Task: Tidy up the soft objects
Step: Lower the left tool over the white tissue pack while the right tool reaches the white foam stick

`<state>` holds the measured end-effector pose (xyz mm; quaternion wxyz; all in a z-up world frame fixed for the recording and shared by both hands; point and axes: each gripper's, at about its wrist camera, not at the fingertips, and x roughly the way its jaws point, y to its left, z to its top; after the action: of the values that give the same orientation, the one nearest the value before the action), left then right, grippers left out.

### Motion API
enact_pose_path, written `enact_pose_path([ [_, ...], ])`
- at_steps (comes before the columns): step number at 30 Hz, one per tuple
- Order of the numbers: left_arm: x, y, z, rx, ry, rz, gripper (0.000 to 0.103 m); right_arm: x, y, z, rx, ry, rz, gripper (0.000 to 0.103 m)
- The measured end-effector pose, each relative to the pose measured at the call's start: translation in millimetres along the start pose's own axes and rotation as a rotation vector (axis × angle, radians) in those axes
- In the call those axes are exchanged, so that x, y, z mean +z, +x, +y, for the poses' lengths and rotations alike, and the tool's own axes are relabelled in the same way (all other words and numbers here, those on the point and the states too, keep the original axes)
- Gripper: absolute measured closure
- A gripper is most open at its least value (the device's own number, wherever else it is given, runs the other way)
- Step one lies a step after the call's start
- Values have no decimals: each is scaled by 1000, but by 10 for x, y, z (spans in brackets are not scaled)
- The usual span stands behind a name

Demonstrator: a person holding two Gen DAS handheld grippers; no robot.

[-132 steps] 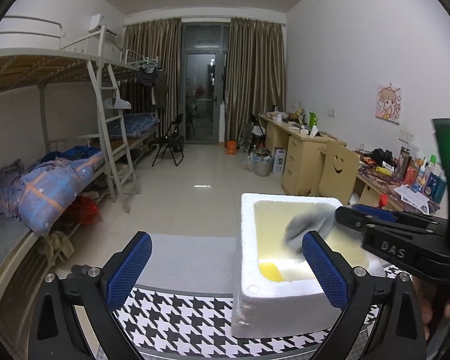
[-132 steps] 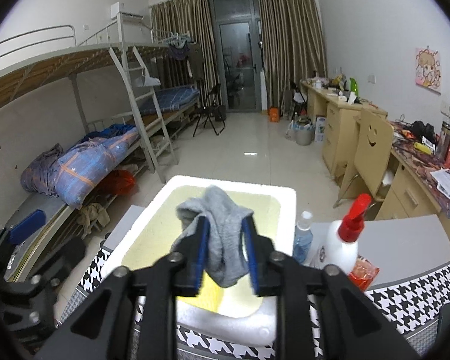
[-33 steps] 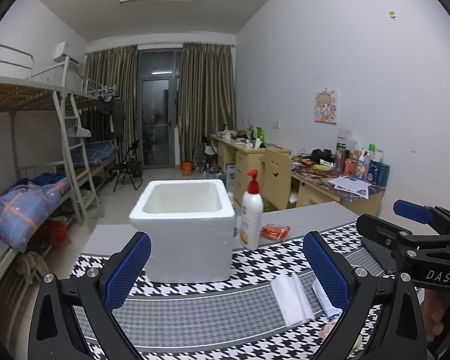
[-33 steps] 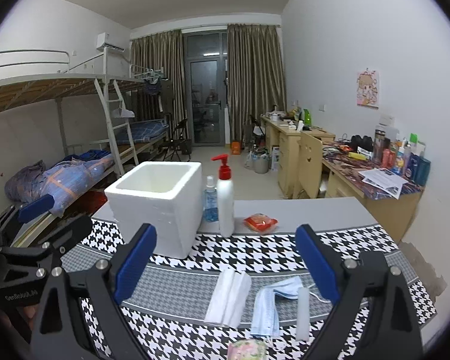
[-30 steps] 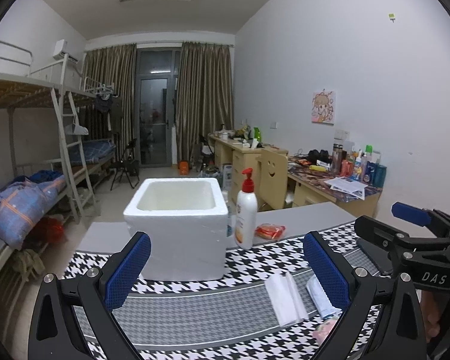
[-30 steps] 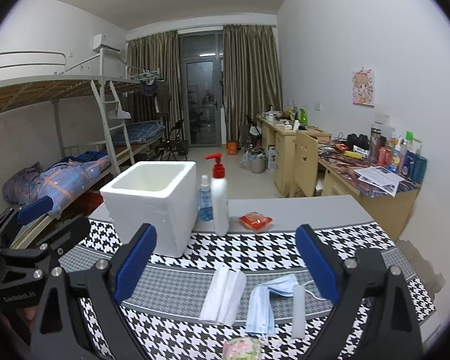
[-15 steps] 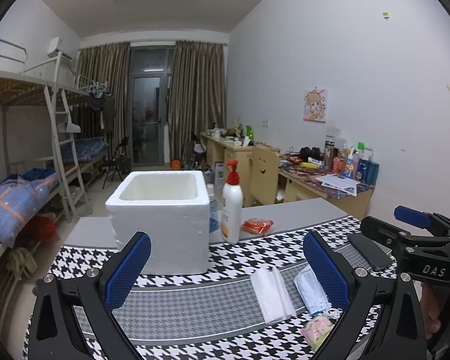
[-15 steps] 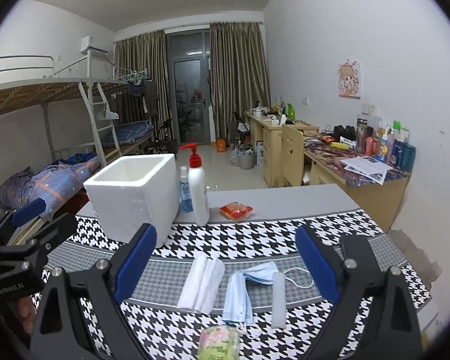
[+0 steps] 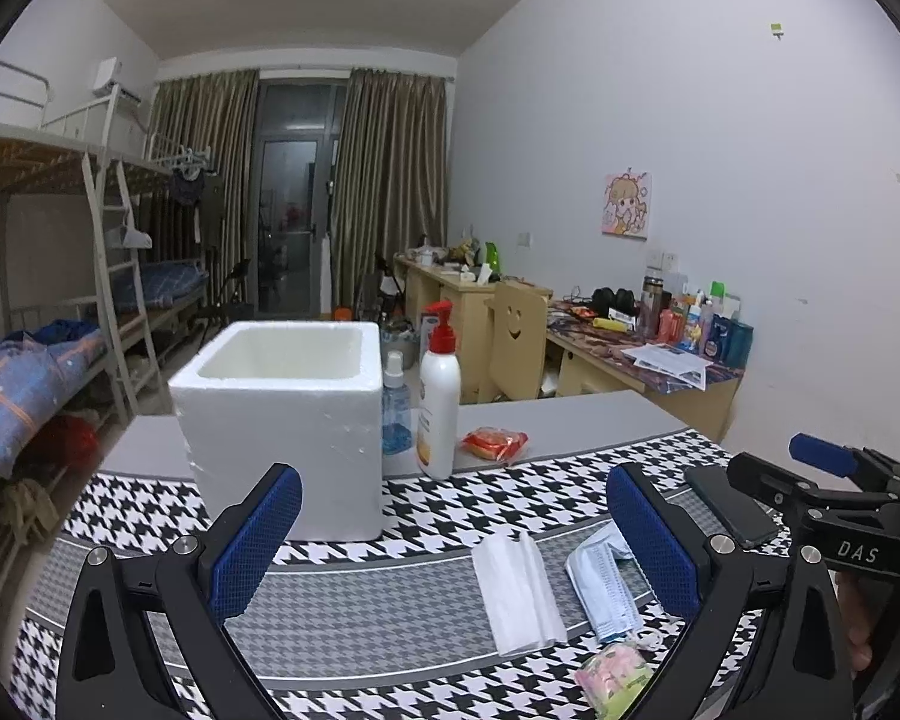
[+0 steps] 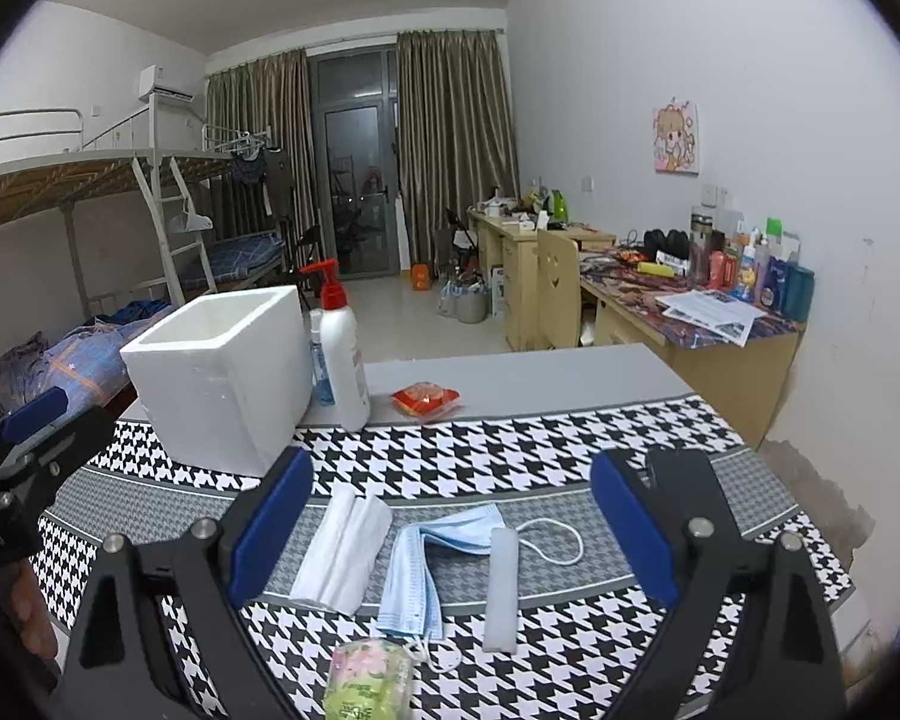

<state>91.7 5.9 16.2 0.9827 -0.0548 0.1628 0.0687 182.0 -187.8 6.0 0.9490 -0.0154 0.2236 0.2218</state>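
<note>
A white foam box (image 9: 282, 420) (image 10: 222, 372) stands at the back left of the houndstooth table. In front of it lie a folded white tissue (image 9: 516, 594) (image 10: 342, 552), a blue face mask (image 9: 603, 588) (image 10: 426, 570), a white stick-shaped piece (image 10: 501, 579) and a small pink-green packet (image 9: 612, 669) (image 10: 369, 684). My left gripper (image 9: 450, 546) hovers open over the table with nothing between its fingers. My right gripper (image 10: 450, 534) is open too, above the tissue and the mask. What is inside the box is hidden.
A white pump bottle with a red top (image 9: 438, 396) (image 10: 342, 348), a small blue spray bottle (image 9: 395, 405) and an orange snack packet (image 9: 493, 443) (image 10: 426, 399) stand behind the soft things. A dark phone (image 9: 729, 507) lies at the right. A bunk bed and desks fill the room beyond.
Both grippers have drawn back from the foam box and sunk lower. The right gripper, earlier shut on a grey sock over the box, is open and bare.
</note>
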Motion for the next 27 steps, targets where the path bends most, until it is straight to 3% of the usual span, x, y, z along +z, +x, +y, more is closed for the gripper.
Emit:
enact_pose_path([
  [27,-270,624,-252,-9,-14,178,1,-201,300,-283,-27,-14,99,7],
])
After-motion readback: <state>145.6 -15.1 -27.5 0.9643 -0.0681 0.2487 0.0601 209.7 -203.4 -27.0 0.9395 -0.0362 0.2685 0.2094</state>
